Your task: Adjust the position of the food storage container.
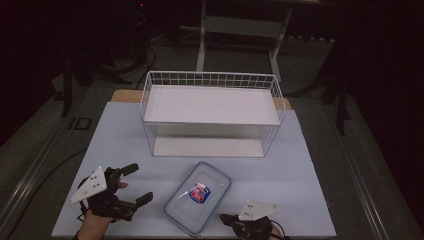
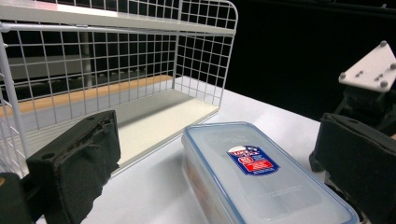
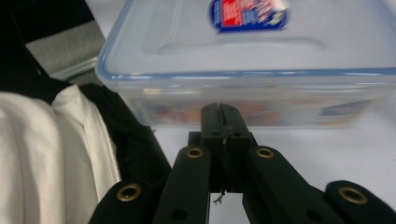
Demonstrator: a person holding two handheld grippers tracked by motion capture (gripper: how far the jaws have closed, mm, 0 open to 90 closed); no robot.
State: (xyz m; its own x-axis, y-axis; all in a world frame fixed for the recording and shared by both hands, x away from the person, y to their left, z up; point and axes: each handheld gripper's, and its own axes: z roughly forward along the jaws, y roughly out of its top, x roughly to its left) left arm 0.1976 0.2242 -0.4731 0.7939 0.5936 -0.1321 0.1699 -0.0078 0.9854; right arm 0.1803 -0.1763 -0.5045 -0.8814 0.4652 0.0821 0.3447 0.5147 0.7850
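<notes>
A clear plastic box (image 1: 199,197) with a blue-rimmed lid and a red-and-blue label lies closed on the table near the front edge. My left gripper (image 1: 139,183) stands open to its left, and in the left gripper view the box (image 2: 261,186) lies between and beyond the two wide-apart pads (image 2: 79,163). My right gripper (image 1: 227,219) is at the box's near right corner. In the right gripper view its jaws (image 3: 224,119) are shut together with nothing between them, the tip close in front of the box's side wall (image 3: 243,100).
A white two-level wire rack (image 1: 212,107) stands behind the box at the back of the pale tabletop (image 1: 300,165), both shelves bare. The table's front edge runs just under both hands. White clothing (image 3: 46,154) lies close to the left of the right gripper.
</notes>
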